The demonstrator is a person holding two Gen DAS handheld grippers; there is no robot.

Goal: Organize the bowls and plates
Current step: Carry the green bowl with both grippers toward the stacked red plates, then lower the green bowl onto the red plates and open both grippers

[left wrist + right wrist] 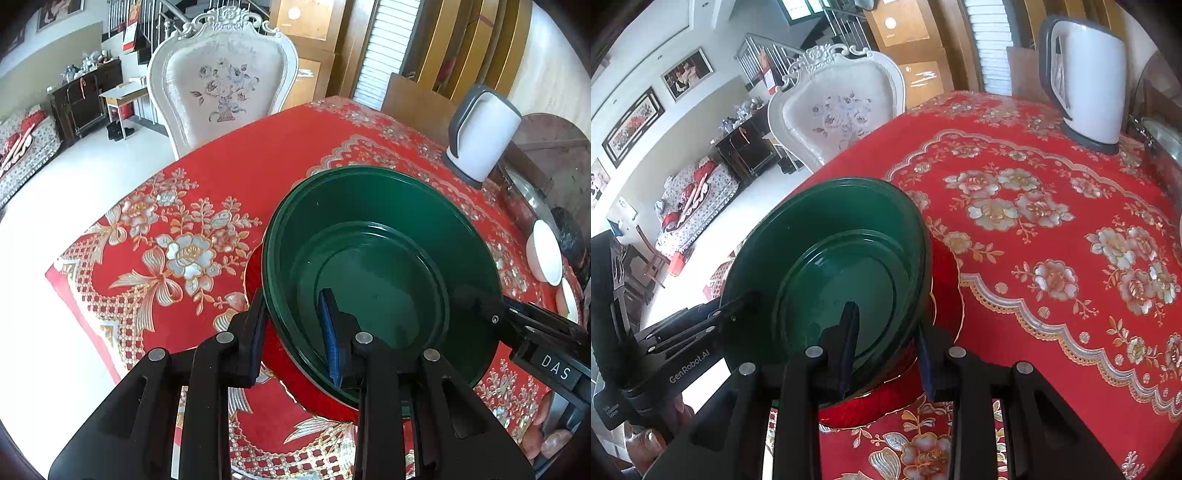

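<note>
The left gripper (pixel 295 325) is clamped on the near-left rim of the deep dark-green glossy bowl (pixel 369 236); the right gripper (pixel 886 332) is clamped on its opposite rim. The bowl is carried between them, apparently just above a red scalloped plate (pixel 945 295) on the floral red tablecloth (pixel 1034 221).
</note>
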